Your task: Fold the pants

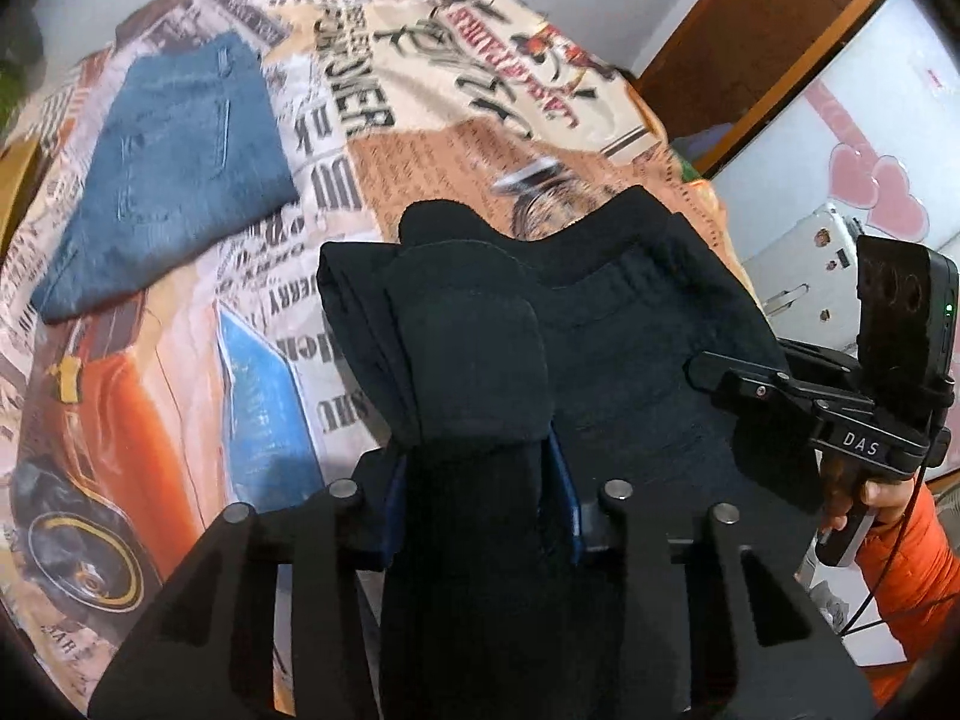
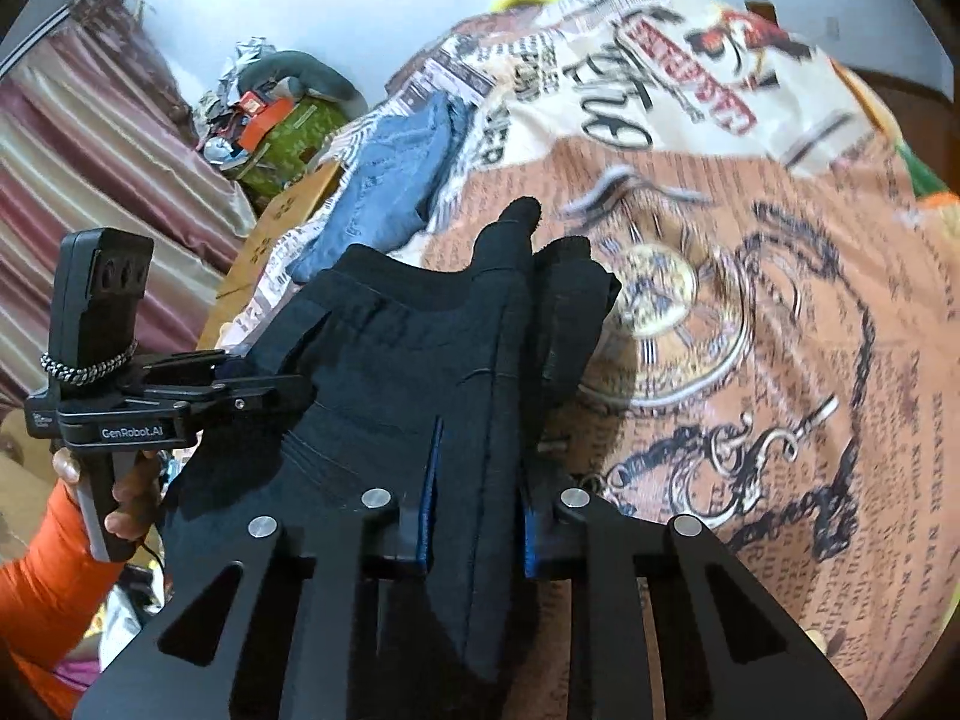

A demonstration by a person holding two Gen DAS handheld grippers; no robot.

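Observation:
The black pants [image 1: 606, 324] hang bunched between both grippers, lifted above the printed bedspread [image 1: 420, 138]. My left gripper [image 1: 477, 468] is shut on a thick fold of the black pants; its fingertips are hidden by the cloth. My right gripper [image 2: 477, 480] is shut on the other end of the black pants [image 2: 384, 360], with cloth draped over its fingers. The right gripper also shows in the left wrist view [image 1: 738, 387], and the left gripper in the right wrist view [image 2: 264, 393], both clamped on the pants' edge.
Folded blue jeans [image 1: 174, 174] lie on the bedspread at the left, also in the right wrist view [image 2: 390, 180]. A pile of clutter [image 2: 270, 120] and a striped curtain [image 2: 90, 168] stand beyond the bed. A wooden door frame [image 1: 750, 54] is at the right.

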